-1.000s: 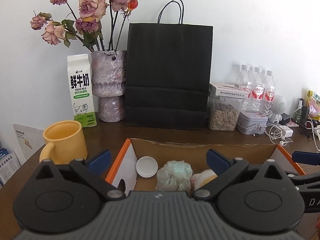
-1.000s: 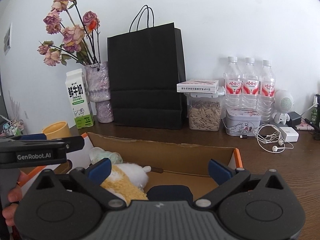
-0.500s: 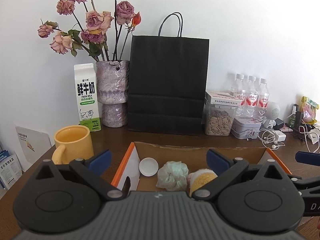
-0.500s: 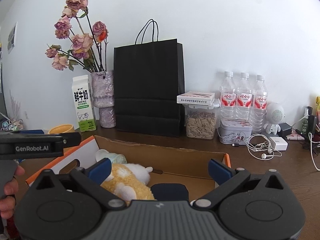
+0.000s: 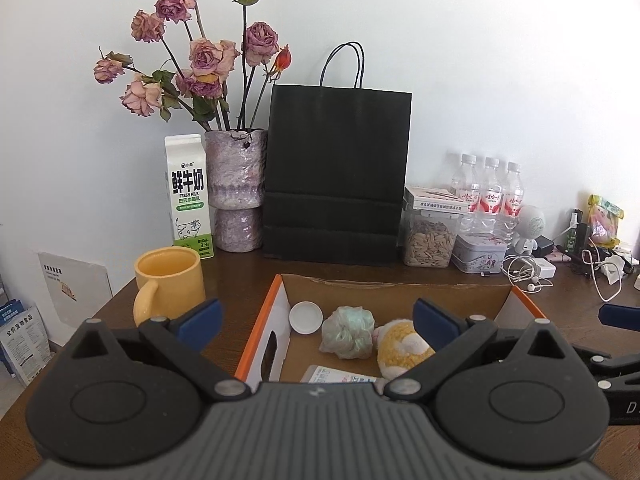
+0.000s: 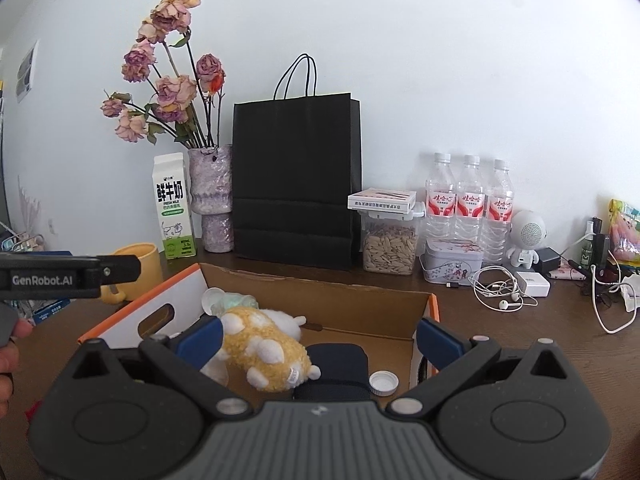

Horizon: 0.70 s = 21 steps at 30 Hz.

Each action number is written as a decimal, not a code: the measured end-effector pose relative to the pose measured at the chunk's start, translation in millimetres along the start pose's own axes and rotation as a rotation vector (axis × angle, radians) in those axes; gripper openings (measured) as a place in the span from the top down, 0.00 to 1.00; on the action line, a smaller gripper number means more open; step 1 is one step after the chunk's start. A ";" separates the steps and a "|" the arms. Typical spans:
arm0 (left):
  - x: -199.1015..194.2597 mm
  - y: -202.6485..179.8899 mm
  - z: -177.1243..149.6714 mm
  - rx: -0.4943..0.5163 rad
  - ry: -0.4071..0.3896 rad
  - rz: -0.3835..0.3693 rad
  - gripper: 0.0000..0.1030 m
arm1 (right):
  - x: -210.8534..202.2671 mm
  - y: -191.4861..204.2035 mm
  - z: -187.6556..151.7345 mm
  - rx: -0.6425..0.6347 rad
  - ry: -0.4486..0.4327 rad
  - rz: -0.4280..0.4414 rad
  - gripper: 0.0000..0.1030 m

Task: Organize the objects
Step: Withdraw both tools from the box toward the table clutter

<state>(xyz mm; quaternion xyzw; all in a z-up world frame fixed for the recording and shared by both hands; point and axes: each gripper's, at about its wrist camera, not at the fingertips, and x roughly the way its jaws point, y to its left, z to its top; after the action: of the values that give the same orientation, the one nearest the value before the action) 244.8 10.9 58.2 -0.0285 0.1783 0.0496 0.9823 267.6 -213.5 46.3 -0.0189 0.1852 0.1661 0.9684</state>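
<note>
My left gripper (image 5: 316,318) and right gripper (image 6: 318,338) both spread wide and empty above the cardboard box (image 5: 394,289), yellow plush toy (image 6: 264,350) inside it, dark pouch (image 6: 336,362) seen only from my right, flat packet (image 5: 340,378) only from my left.

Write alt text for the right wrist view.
An open tool hovers over a cardboard box holding a yellow plush toy, a dark pouch and a white cap. Behind stand a black paper bag, dried roses and three water bottles.
</note>
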 end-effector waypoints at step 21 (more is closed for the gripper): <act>-66.2 42.6 -29.5 -0.001 0.032 -0.012 0.00 | -67.3 16.4 -41.9 -0.030 0.040 -0.059 0.00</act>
<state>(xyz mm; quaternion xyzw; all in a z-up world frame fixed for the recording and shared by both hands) 168.3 45.2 52.4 -0.0308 0.1936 0.0434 0.9796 188.5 -223.4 32.2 -0.0422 0.2016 0.1396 0.9686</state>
